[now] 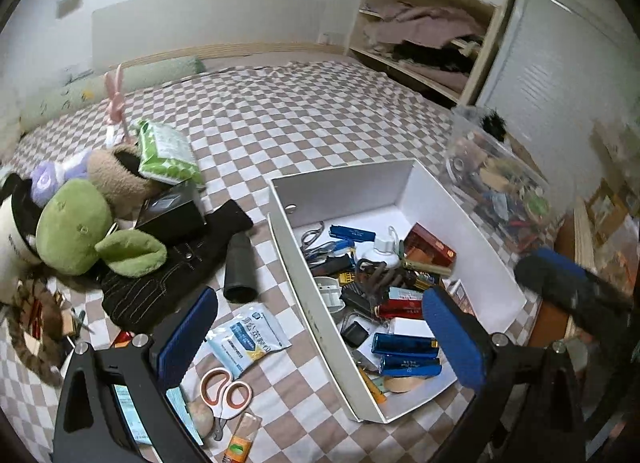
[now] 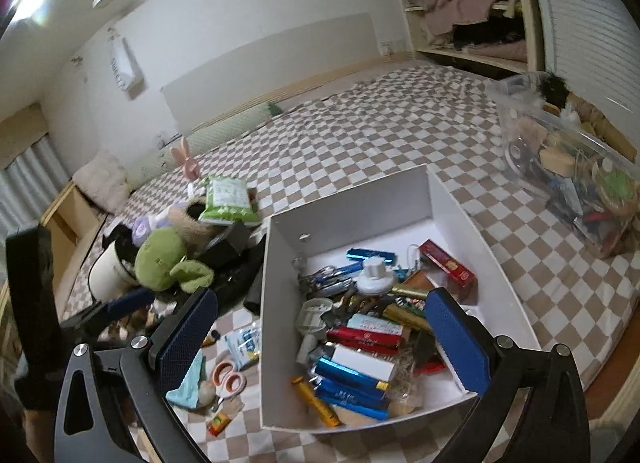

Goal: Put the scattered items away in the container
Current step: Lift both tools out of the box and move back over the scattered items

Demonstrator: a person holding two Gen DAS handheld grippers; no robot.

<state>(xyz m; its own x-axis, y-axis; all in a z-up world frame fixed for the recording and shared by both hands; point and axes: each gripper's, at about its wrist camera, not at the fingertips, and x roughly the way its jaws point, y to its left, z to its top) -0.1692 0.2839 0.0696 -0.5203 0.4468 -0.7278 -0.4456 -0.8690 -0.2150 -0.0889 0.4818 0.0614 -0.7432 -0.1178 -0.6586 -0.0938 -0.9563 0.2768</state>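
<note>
Setting: a bed under a brown-and-white checked sheet (image 1: 304, 123), strewn with household clutter.
Container: an open white box (image 1: 394, 191) sits on the sheet, already holding blue metallic tubes (image 1: 404, 345), a red packet (image 1: 430, 249), small scissors and a white round fitting (image 2: 374, 277).
Left gripper (image 1: 320, 335): jaws spread wide and holding nothing, one blue pad above the loose items on the sheet, the other above the box's contents.
Right gripper (image 2: 320, 337): likewise wide open and empty, poised over the box's near left wall.
Still on the sheet: orange-handled scissors (image 1: 226, 387), a blue-and-white sachet (image 1: 248, 337) and a small orange packet (image 1: 240, 441), all just left of the box; a dark cylinder (image 1: 239, 267) lies nearby.
Further left: a green plush toy (image 1: 80, 227), dark folded denim (image 1: 160, 279), a black box (image 1: 172, 211) and a green tissue pack (image 1: 168, 153), heaped together.
Beyond the box: a clear plastic bin (image 2: 576, 167), full of oddments, well apart to the right.
</note>
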